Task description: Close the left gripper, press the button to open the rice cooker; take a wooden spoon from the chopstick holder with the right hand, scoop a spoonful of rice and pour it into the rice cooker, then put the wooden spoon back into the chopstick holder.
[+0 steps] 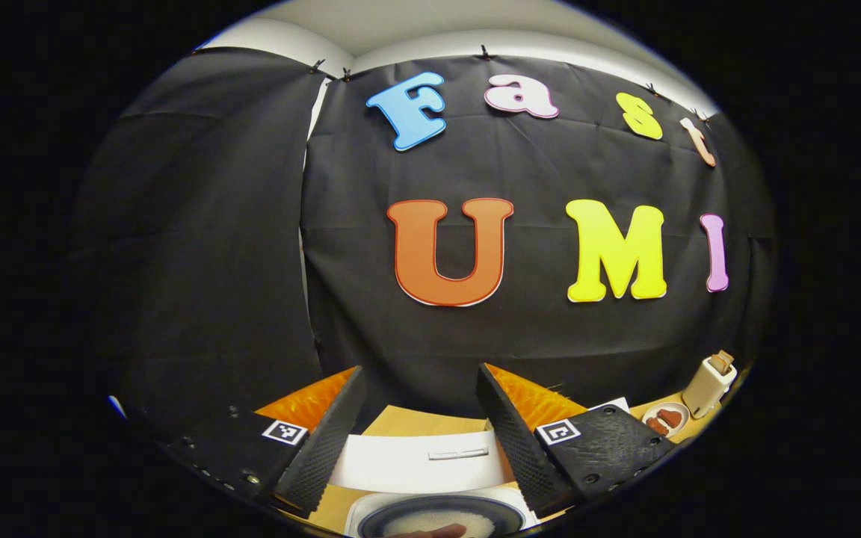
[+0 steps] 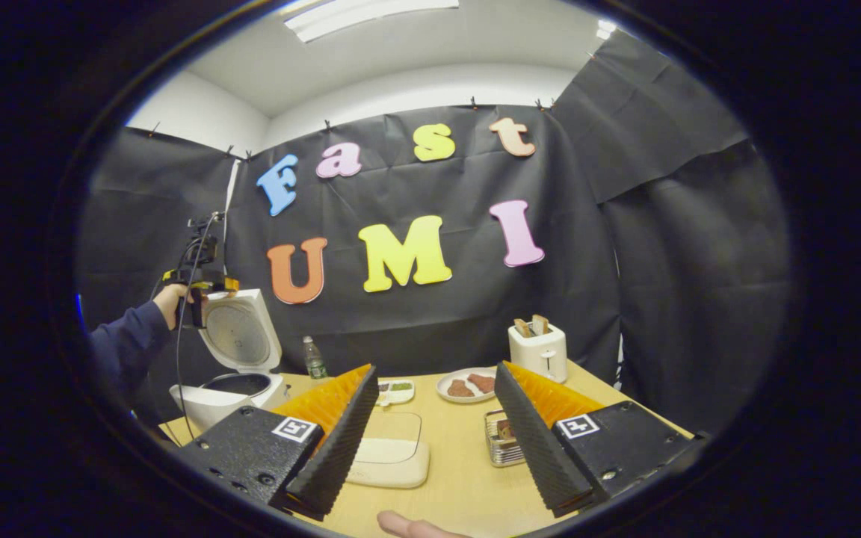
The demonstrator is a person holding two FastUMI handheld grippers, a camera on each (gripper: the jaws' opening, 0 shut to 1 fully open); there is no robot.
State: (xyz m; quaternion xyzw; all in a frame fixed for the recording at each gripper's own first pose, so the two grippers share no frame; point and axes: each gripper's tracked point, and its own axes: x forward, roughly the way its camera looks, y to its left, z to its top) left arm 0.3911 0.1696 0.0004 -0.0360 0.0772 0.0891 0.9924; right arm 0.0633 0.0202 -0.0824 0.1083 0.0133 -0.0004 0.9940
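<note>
The white rice cooker [image 2: 225,400] stands at the table's left with its lid [image 2: 240,332] raised. In the left gripper view its dark inner pot [image 1: 430,519], with white grains in it, lies at the bottom edge below a white part with a silver bar [image 1: 459,453]. My left gripper [image 1: 419,370] is open with nothing between its fingers; in the right gripper view this left gripper [image 2: 193,291] is held up beside the lid by a hand in a dark blue sleeve. My right gripper [image 2: 434,370] is open and empty over the table. A metal mesh holder [image 2: 501,441] stands by its right finger.
A flat white lidded container [image 2: 389,452] lies on the wooden table [image 2: 460,478]. Farther back are a small bottle [image 2: 316,359], a small dish [image 2: 395,390], a plate with brown pieces [image 2: 466,386] and a toaster [image 2: 539,347]. A fingertip [image 2: 408,527] shows at the bottom.
</note>
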